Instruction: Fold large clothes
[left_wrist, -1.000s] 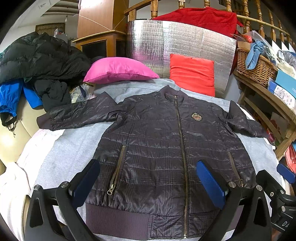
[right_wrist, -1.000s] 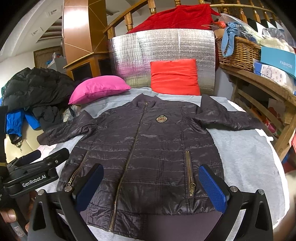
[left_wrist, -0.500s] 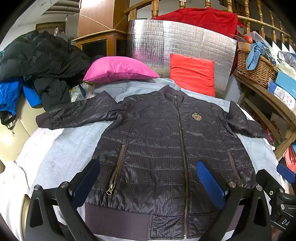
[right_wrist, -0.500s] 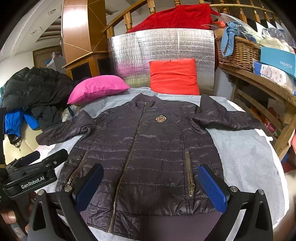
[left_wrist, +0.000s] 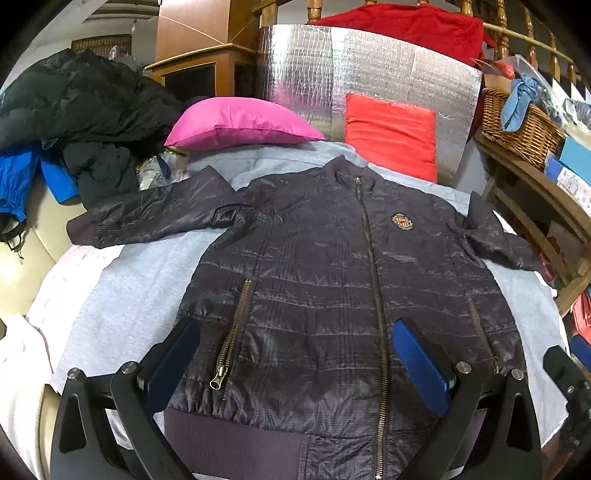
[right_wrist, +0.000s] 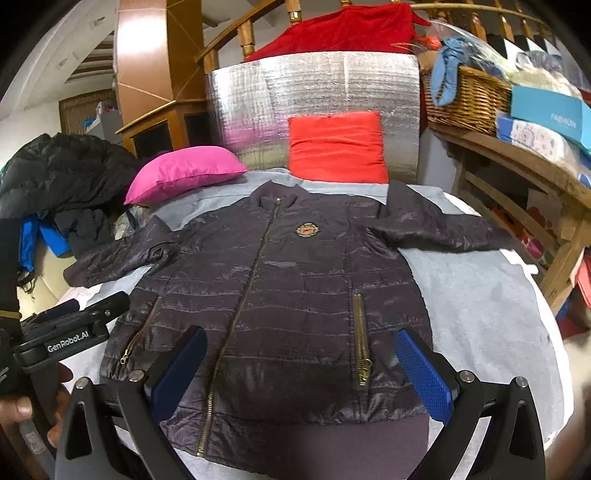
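On the far left, a heap of black coats (left_wrist: 85, 110) is piling up over a blue garment (left_wrist: 18, 181), just beside the grey sheet (left_wrist: 110, 302) that is covering the bed. A pink pillow (left_wrist: 240, 123) is lying at the head of the sheet, and to its right a red cushion (left_wrist: 391, 136) is leaning against a silver foil panel (left_wrist: 369, 74) with a red blanket (left_wrist: 402, 22) draping over its top.

The dark quilted jacket (left_wrist: 325, 280) is lying face up and zipped in the middle of the sheet, collar toward the cushions, hem toward the cameras. Its left sleeve (left_wrist: 155, 216) is stretching out toward the coat heap; its right sleeve (right_wrist: 439, 229) is reaching toward the wooden shelf. A crest badge (left_wrist: 401, 223) is sitting on the chest, right of the zip.

The left tool (left_wrist: 295, 362) is hovering over the hem with its blue pads spread wide, gripping nothing; the left pocket zip (left_wrist: 231, 339) is showing between them. In the right wrist view a hand (right_wrist: 22, 413) is holding this tool's black body at the lower left edge.

The right tool (right_wrist: 299, 369) is hanging above the right half of the hem, likewise released, with nothing between its pads, the right pocket zip (right_wrist: 362, 339) in between.

On the far right, a wicker basket (right_wrist: 469, 96) and boxes (right_wrist: 546, 114) are resting on the wooden shelf (right_wrist: 524, 173).
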